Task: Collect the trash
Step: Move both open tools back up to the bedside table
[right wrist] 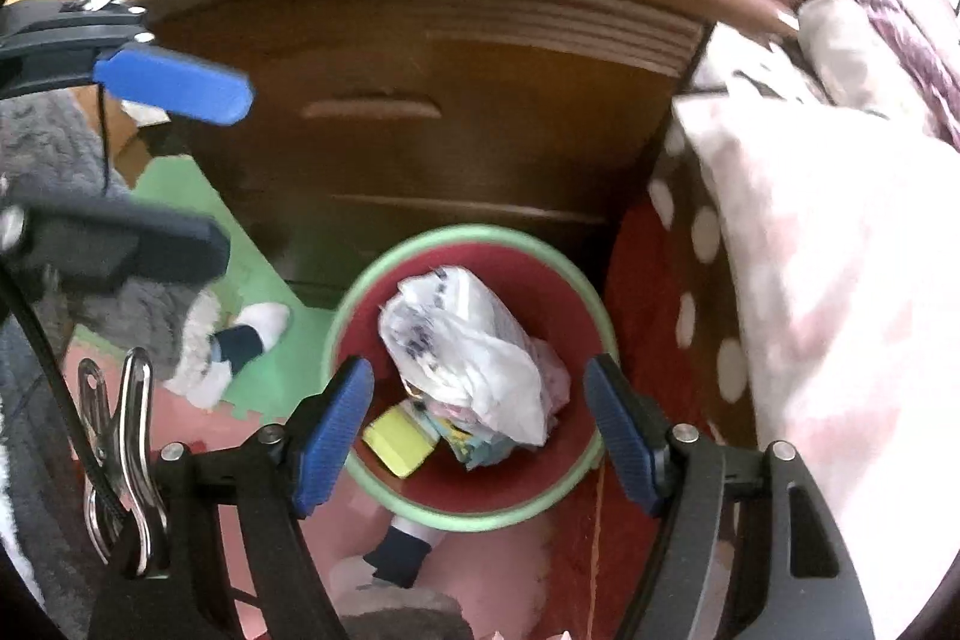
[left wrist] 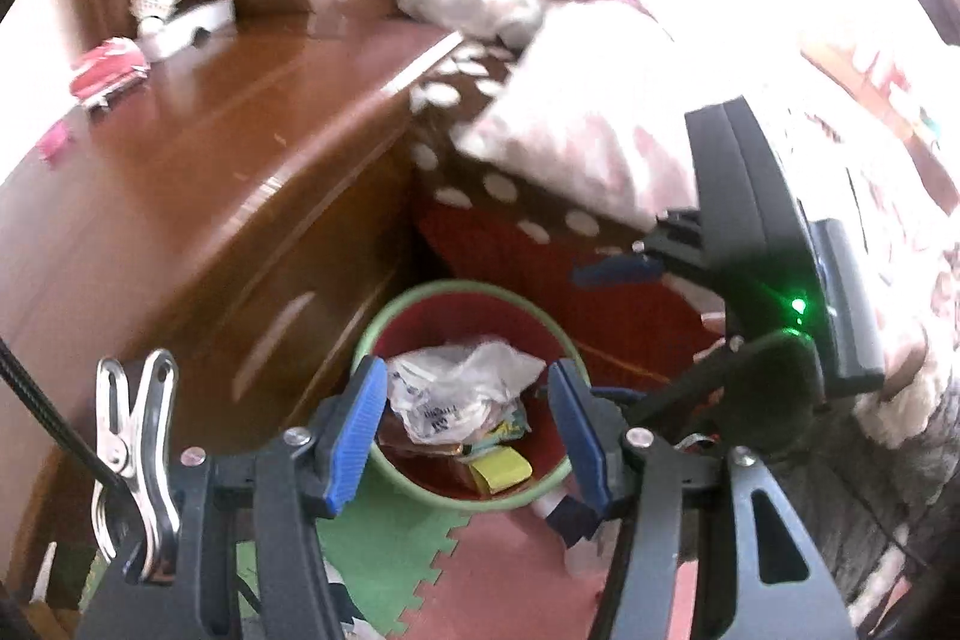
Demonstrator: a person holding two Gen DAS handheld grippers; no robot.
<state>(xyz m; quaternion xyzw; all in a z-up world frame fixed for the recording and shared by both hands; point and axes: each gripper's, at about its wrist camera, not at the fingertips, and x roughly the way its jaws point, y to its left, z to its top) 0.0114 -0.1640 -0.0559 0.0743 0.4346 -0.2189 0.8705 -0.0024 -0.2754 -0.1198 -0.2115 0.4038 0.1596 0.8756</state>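
Note:
A round bin with a green rim [left wrist: 384, 316] [right wrist: 468, 235] and a red inside stands on the floor between a wooden nightstand and a bed. In it lie a crumpled white plastic bag [left wrist: 462, 388] [right wrist: 474, 358], a yellow packet [left wrist: 501, 469] [right wrist: 399, 439] and some colourful wrappers. My left gripper [left wrist: 467, 436] hangs above the bin, open, with nothing between its blue pads. My right gripper [right wrist: 480, 436] also hovers over the bin, open and empty. The left gripper [right wrist: 231, 172] shows at the upper left of the right wrist view.
The brown nightstand [left wrist: 210, 172] [right wrist: 420, 112] holds a red box [left wrist: 108, 70] and white items at its back. A pink blanket [left wrist: 588, 142] [right wrist: 840, 280] hangs off the bed. Green and pink foam mats [left wrist: 384, 538] cover the floor. A person's socked feet [right wrist: 252, 334] stand near the bin.

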